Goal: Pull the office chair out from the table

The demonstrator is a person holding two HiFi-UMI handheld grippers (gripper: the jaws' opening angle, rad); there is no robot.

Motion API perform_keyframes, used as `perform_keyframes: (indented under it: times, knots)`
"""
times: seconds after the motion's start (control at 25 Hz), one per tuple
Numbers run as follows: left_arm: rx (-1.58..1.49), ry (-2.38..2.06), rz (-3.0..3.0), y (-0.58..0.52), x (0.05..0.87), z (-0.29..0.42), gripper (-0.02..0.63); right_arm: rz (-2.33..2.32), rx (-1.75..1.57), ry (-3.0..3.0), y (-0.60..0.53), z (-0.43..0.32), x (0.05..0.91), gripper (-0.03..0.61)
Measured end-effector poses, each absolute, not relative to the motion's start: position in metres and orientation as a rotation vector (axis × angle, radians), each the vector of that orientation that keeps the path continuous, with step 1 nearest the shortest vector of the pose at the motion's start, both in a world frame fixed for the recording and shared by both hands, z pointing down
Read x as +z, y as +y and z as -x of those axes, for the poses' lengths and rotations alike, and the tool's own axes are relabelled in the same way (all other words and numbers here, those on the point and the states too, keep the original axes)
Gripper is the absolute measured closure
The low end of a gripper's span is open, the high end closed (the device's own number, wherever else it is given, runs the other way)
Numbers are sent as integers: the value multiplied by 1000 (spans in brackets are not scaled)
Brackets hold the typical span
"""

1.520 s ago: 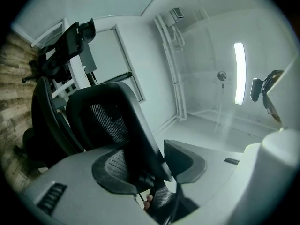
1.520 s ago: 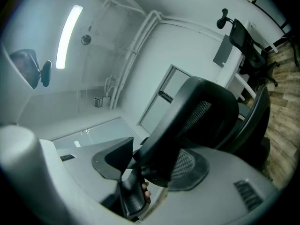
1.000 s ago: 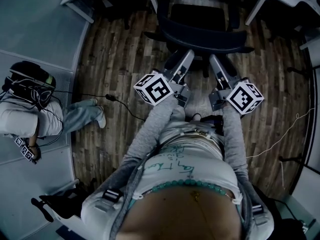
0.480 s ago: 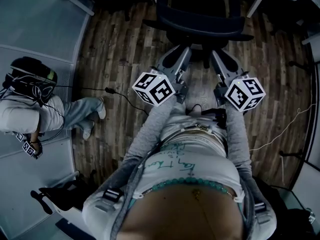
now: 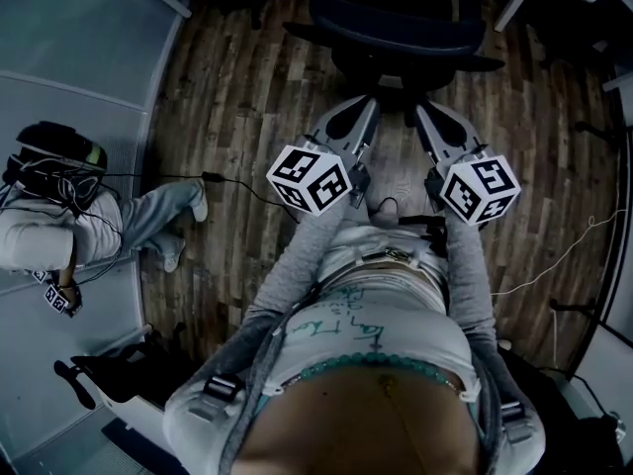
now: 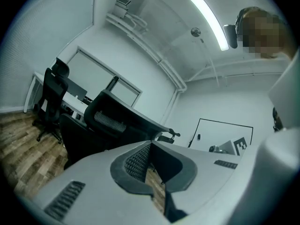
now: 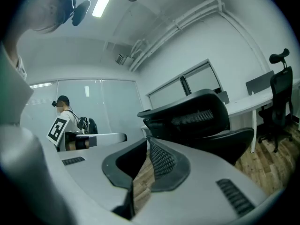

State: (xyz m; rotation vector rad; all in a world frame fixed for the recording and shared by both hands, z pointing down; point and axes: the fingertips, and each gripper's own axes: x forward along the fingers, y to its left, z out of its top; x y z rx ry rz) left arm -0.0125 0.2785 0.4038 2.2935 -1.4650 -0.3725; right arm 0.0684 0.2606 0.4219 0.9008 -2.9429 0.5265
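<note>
- Under the table (image 5: 516, 0) edge sits the office chair (image 5: 396, 13), backrest facing the person; bulky, yet it probably rolls easily.
- Its backrest rim (image 5: 396, 59) looks stiff, the likeliest hold.
- Left gripper (image 5: 368, 105) and right gripper (image 5: 423, 115) have just pressed closed on nothing, short of it.

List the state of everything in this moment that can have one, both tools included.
left tool, shut; its jaws have just been closing and meet tip to tip with nothing between them.
right tool, shut; its jaws have just been closing, nothing between them.
office chair, upright, backrest toward the tools, not gripped, seat at the table.
ceiling light, on.
</note>
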Motion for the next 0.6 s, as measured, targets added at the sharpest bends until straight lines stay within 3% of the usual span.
perform_keyframes:
  times: [0.6]
  knots:
    - [-183, -1508, -2376, 276, 411, -2, 603, -1068, 372, -2899, 253, -67, 421, 552]
